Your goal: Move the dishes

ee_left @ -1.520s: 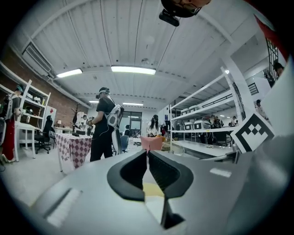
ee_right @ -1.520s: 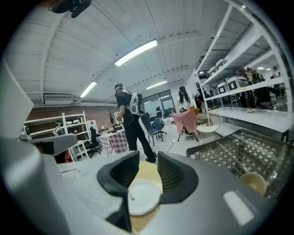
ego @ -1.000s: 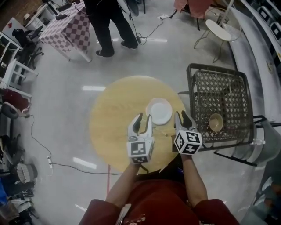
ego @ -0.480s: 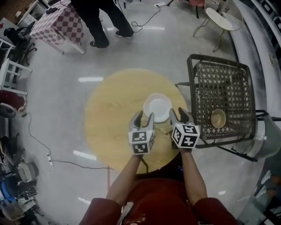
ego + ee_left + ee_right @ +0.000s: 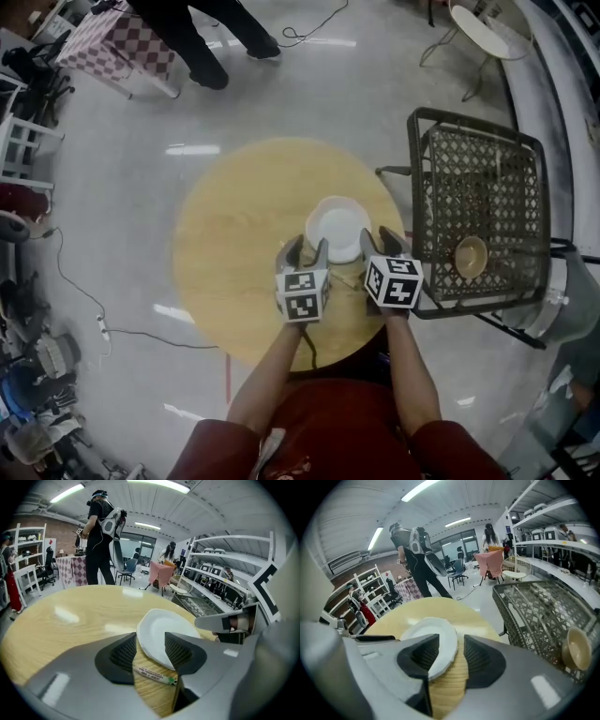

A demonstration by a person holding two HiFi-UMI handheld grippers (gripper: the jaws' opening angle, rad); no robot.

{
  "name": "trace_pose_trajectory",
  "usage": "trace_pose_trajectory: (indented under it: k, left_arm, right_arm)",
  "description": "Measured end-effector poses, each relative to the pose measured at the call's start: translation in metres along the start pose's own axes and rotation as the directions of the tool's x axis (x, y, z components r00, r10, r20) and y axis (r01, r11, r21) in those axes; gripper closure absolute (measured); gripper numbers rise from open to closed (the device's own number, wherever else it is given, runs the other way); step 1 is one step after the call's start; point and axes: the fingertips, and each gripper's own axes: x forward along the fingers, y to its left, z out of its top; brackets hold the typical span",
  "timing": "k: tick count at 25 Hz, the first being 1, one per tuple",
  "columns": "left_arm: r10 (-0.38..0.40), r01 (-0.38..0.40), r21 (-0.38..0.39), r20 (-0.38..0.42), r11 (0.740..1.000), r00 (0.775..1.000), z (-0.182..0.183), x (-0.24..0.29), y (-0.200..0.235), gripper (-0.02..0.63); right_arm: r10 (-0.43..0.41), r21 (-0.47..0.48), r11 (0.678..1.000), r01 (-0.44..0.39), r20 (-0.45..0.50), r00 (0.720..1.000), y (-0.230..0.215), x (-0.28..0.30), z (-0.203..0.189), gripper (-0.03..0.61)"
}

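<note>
Tabletop (image 5: 234, 244), left gripper (image 5: 307, 249), right gripper (image 5: 379, 240) tilted down, jaws freshly opened, perhaps astride plate (image 5: 337, 223)

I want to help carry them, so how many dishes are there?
2. A white plate lies on the round table; a tan bowl sits in the wire rack beside it. Others may be hidden.

A round white plate (image 5: 339, 228) lies flat and empty on the pale wooden table (image 5: 234, 234). It is shallow, with a low raised rim, and sits right of the table's middle, close to the right edge. A small tan bowl (image 5: 470, 255) is off the table altogether: it rests with its hollow showing on the dark wire rack (image 5: 478, 159) just beyond that right edge, near the rack's near side.
</note>
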Motion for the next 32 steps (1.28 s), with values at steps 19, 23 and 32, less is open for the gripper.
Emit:
trace_pose_trajectory:
  k: [19, 23, 32]
  left_arm:
    - [0.070, -0.066, 0.078, -0.056, 0.995, 0.996, -0.007, 0.021, 0.004, 0.439]
    - [0.069, -0.066, 0.067, -0.044, 0.996, 0.997, -0.004, 0.016, 0.001, 0.439]
    - [0.059, -0.060, 0.067, 0.014, 0.996, 0.998, 0.013, -0.002, -0.015, 0.440]
  right_arm:
    - [0.013, -0.055, 0.998, -0.019, -0.106, 0.994, 0.005, 0.030, -0.019, 0.442]
    - [0.016, -0.054, 0.998, -0.020, -0.085, 0.996, 0.006, 0.025, -0.013, 0.442]
    - [0.008, -0.066, 0.998, -0.010, -0.035, 0.999, 0.003, -0.002, -0.002, 0.442]
